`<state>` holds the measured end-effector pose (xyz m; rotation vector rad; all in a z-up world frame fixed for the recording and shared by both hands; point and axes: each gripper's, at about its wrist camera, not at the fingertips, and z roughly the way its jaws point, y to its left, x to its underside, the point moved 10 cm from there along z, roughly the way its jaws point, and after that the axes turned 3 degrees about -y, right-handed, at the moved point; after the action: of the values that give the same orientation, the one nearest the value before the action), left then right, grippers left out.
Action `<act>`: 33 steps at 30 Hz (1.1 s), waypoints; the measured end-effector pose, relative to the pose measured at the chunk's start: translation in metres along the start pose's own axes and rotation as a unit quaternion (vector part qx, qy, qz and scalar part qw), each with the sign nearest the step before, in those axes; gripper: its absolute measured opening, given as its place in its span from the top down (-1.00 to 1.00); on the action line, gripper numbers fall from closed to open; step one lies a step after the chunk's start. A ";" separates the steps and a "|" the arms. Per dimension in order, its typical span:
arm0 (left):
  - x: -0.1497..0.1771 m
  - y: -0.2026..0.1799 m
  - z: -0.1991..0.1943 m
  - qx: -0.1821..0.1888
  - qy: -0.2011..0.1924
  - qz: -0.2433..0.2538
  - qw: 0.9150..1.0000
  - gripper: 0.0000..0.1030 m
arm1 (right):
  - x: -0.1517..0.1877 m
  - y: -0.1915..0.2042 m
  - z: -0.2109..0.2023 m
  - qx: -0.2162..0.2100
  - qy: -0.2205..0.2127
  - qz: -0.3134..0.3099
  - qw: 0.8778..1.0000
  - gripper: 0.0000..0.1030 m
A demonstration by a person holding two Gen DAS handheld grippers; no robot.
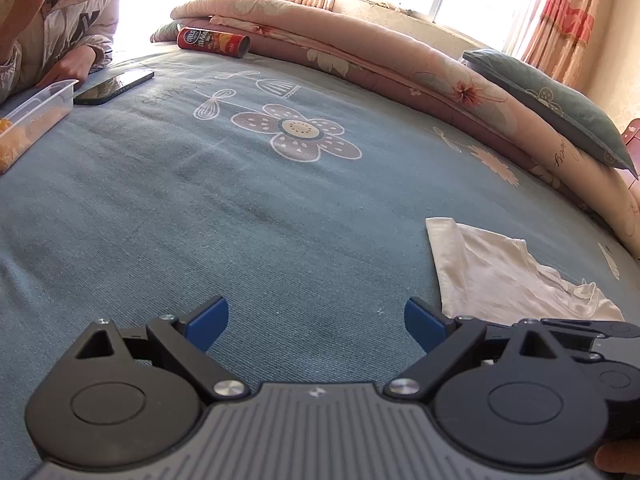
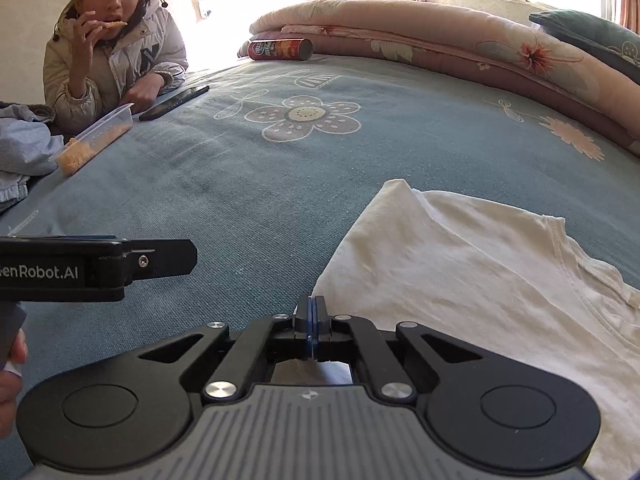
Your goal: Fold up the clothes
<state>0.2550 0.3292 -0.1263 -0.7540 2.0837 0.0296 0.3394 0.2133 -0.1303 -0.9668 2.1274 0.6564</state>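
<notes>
Both wrist views low over bed (image 1: 280,208)

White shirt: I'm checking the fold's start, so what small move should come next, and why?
Probably lift the right gripper and draw the shirt edge over. Its fingers are shut at the near edge, apparently pinching it; the left gripper is open over bare sheet.

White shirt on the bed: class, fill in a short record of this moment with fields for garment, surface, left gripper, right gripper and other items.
garment: white shirt, lying partly spread on the bed, creased
surface: blue flowered bedsheet
left gripper: open, above bare sheet, left of the shirt
right gripper: jaws together at the shirt's near left edge; whether cloth is pinched cannot be told
other items: crisp tube lying on its side, phone, plastic snack box, folded quilt, person eating at the far side
</notes>
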 end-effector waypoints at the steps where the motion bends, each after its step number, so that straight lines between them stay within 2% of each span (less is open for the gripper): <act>1: -0.001 0.000 0.000 0.001 -0.002 0.000 1.000 -0.84 | -0.002 -0.002 -0.008 -0.001 -0.010 0.007 1.000 0.78; 2: -0.001 -0.001 -0.001 0.003 -0.004 -0.001 1.000 -0.84 | -0.003 -0.005 -0.014 0.009 -0.015 0.007 1.000 0.77; 5: 0.000 -0.001 0.000 0.002 -0.002 -0.001 1.000 -0.84 | 0.009 -0.002 -0.005 0.003 0.012 0.011 1.000 0.72; 6: 0.001 -0.002 0.000 0.002 -0.001 -0.001 1.000 -0.84 | 0.017 0.003 0.002 -0.015 0.034 0.018 0.999 0.57; 8: 0.000 0.000 0.000 0.001 -0.003 -0.003 1.000 -0.84 | 0.011 0.007 0.001 -0.027 0.031 0.009 0.999 0.52; 10: -0.003 0.002 -0.002 0.002 -0.007 -0.008 1.000 -0.84 | -0.006 -0.003 -0.005 -0.037 0.006 0.034 0.999 0.53; 11: -0.003 0.004 -0.002 0.001 -0.007 -0.011 1.000 -0.84 | -0.015 -0.010 -0.008 -0.033 -0.009 0.047 0.998 0.53; 14: -0.002 0.004 0.000 -0.001 -0.003 -0.012 1.000 -0.84 | -0.037 -0.033 -0.002 0.018 -0.033 0.049 0.998 0.63; 16: -0.001 0.001 0.001 0.000 -0.001 -0.005 1.000 -0.84 | -0.043 -0.040 0.017 0.035 -0.026 0.045 0.998 0.77; 19: 0.000 -0.002 0.002 0.003 -0.001 0.001 1.000 -0.84 | -0.043 -0.047 0.050 0.064 -0.006 0.027 0.998 0.77; 22: 0.000 0.000 0.003 0.000 -0.001 -0.002 1.000 -0.84 | -0.045 -0.052 0.066 0.083 -0.024 0.008 0.996 0.78; 26: 0.000 0.003 0.003 -0.002 0.000 -0.007 1.000 -0.84 | -0.055 -0.057 0.063 0.079 -0.037 0.040 0.995 0.76; 28: 0.000 0.003 0.003 -0.001 0.000 -0.008 1.000 -0.84 | -0.058 -0.053 0.063 0.070 -0.044 0.033 0.996 0.75; 33: 0.000 0.002 0.002 -0.001 0.000 -0.006 1.000 -0.84 | -0.057 -0.057 0.080 0.078 -0.027 0.036 0.996 0.75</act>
<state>0.2554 0.3319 -0.1281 -0.7680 2.0801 0.0261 0.4422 0.2586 -0.1454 -0.7829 2.1389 0.5370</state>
